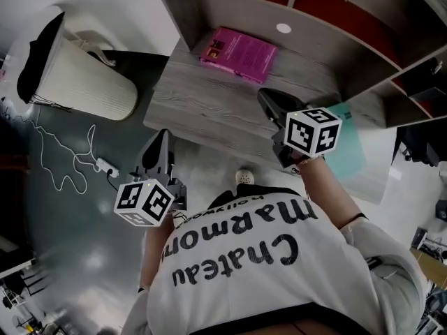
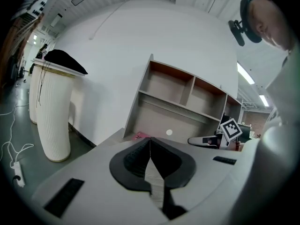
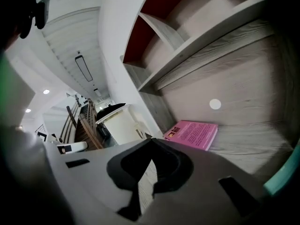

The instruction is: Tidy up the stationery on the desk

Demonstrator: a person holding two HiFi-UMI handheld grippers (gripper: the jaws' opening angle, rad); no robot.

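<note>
The shelf unit (image 1: 328, 30) at the back of the desk (image 1: 209, 103) is split into open compartments with red back panels. On the floor to the left stands a tall white ribbed bin (image 1: 84, 82), with a black thing (image 1: 35, 54) lying over its top.

A pink book (image 1: 239, 54) lies flat on the desk, close to the back panel and just left of a round white cap (image 1: 283, 28). It has print on its cover, too small to read. A teal sheet (image 1: 349, 152) shows just right of the right gripper; what it lies on is unclear.

The person's shirt (image 1: 265, 271) reads "Chateau Marmont", with "Hollywood" in smaller letters.

The left gripper (image 2: 150, 142) and the right gripper (image 3: 151, 142) both have their jaws pressed together on nothing, short of the book.
</note>
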